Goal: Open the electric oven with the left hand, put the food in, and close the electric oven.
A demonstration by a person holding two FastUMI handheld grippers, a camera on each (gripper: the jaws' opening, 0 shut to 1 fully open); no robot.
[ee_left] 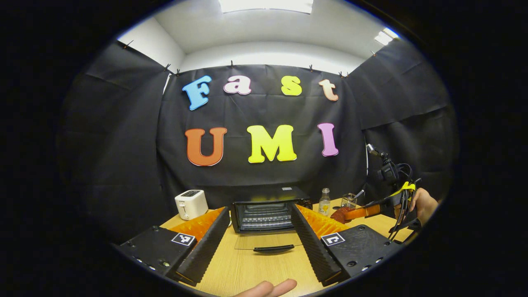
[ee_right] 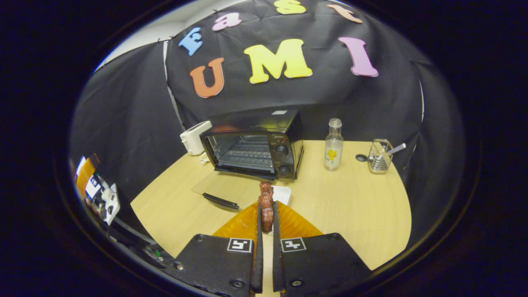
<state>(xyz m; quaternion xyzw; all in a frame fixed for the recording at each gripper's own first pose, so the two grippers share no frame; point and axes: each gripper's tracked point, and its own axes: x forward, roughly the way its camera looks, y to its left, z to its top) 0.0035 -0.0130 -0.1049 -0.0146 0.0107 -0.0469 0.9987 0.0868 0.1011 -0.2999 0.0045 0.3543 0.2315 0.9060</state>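
The black electric oven [ee_left: 268,214] stands straight ahead of the left gripper [ee_left: 260,243], whose jaws are spread wide; its glass door [ee_left: 268,242] lies flat between them. The right gripper [ee_right: 265,231] clamps a reddish-brown, lumpy meat skewer [ee_right: 266,206], upright between its nearly closed jaws.

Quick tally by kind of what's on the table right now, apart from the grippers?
Appliances: 2, the electric oven and the toaster
Bottles: 1
Wire baskets: 1
White dishes: 1
Food pieces: 1, held in the right gripper
Total: 6
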